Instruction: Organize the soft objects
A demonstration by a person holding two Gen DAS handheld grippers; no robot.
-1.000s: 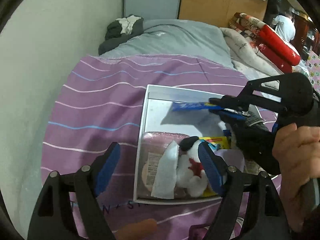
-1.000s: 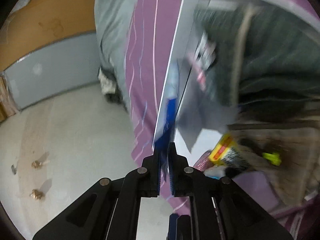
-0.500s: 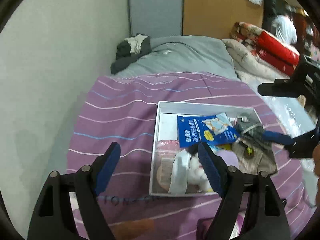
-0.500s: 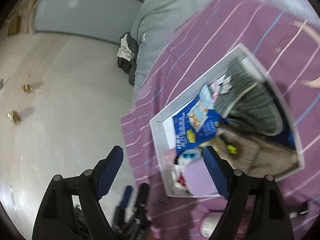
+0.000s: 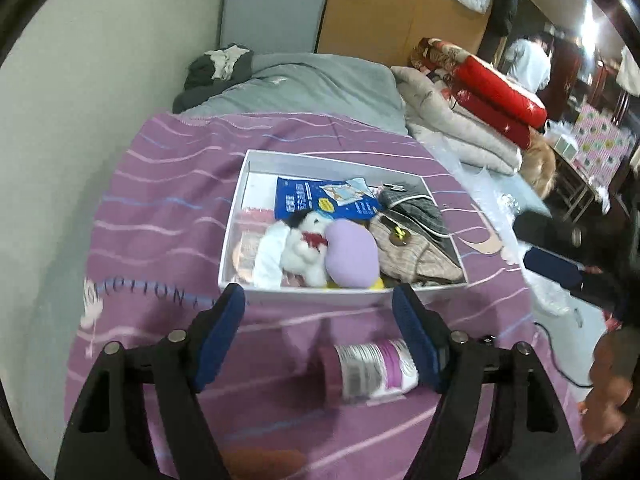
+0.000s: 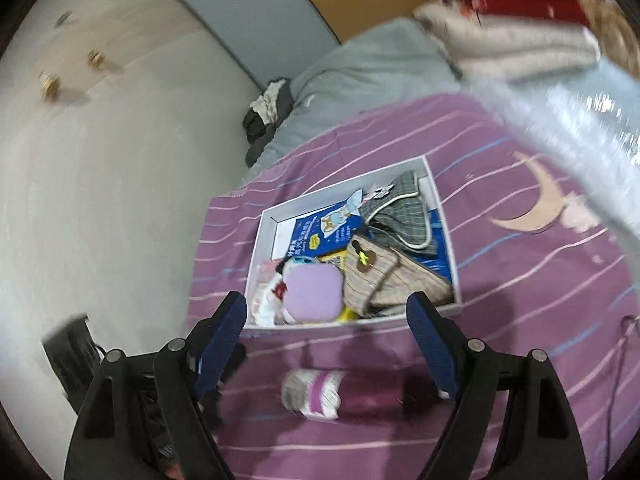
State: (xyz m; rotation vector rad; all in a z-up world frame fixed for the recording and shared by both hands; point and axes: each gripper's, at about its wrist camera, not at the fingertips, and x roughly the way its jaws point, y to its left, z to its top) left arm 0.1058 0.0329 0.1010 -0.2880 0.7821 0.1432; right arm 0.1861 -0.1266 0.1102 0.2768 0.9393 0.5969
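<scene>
Soft things already gathered in the box [image 5: 312, 295]: white plush [image 5: 304, 246] at the near left, lilac pad [image 5: 352, 256] leaning on it, plaid bags [image 5: 412, 240] filling the right half, blue packet [image 5: 316, 200] flat toward the back. Sits on the purple bedspread [image 5: 160, 216], about mid-bed.

Still out, by the look of it: a bottle [image 5: 372, 368] lying on its side on the bedspread, just in front of the near wall. Seen from the right wrist camera too, blurred.

Left gripper [image 5: 318, 300] spread wide and empty, hovering above the bottle, which lies close against the right-hand finger. Right gripper [image 6: 326, 306] likewise spread wide, holding nothing, aimed at the same spot.

If the bottle belongs with the rest, best taken by one gripper only:
- Come down square across the barrel, not along it, so as not to roll it away.
- Centre first; one finger nearly touches now.
- Squeeze gently at mid-length, lift clear of the wall, set down in the bare back-left corner.
- Keep the other gripper back to avoid a clash.

Writing: "COTTON" in pale capitals on the bedspread [image 5: 160, 292], first letter partly hidden, rest behind the fingers. Blue packet printed in white and yellow, too small to read. Bottle label purple and white, smeared, unreadable.
</scene>
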